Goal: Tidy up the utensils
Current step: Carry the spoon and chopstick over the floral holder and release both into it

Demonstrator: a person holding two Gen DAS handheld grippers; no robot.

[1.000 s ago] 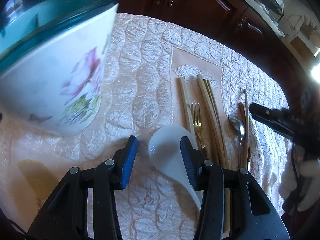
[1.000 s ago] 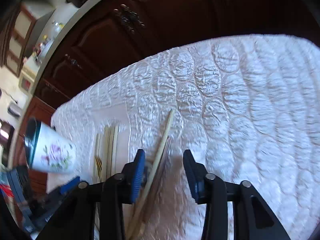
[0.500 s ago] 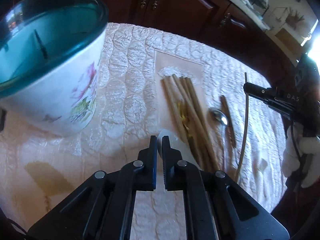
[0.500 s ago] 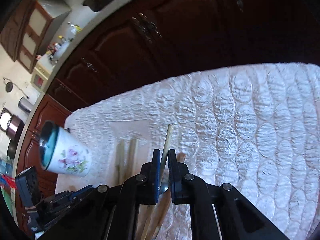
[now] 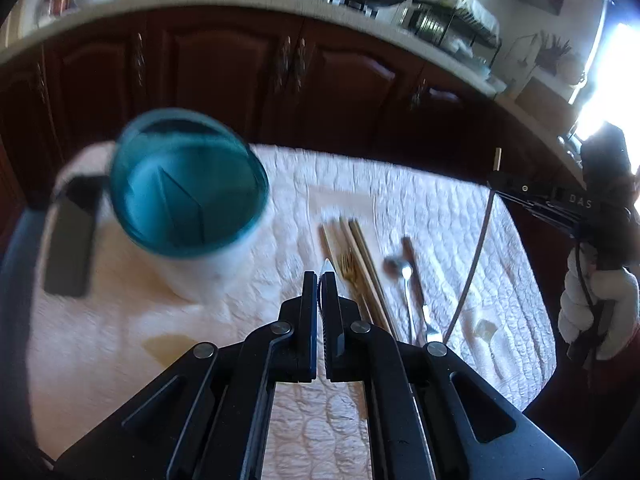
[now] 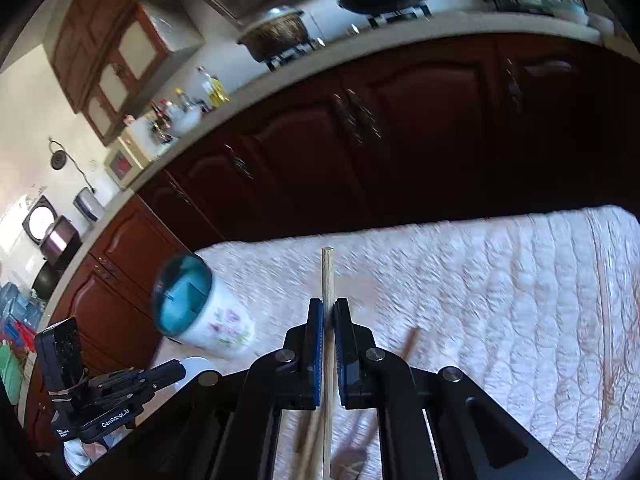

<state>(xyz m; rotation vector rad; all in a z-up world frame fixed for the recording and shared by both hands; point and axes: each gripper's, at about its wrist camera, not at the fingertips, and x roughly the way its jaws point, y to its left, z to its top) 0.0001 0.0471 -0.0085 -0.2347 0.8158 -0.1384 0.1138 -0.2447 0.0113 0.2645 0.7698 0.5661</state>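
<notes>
Quilted table (image 5: 420, 200) — one holder (image 5: 188, 200); left claw (image 5: 320, 280) grips spoon (image 5: 327, 266), right claw (image 6: 329, 312) one chopstick (image 6: 327, 276).

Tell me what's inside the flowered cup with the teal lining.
The cup looks empty of utensils: its teal inside shows only dividing walls that split it into sections. The near part of the bottom is hidden by the rim, and the picture is blurred.

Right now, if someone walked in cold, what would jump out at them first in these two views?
First the teal-lined floral holder, standing left of centre on the quilted tablecloth. Next the two raised claws: the right claw is shut on a wooden chopstick, and the left claw is shut on a white spoon, of which only the tip shows. Below them, chopsticks, a gold fork and a steel spoon lie side by side.
</notes>
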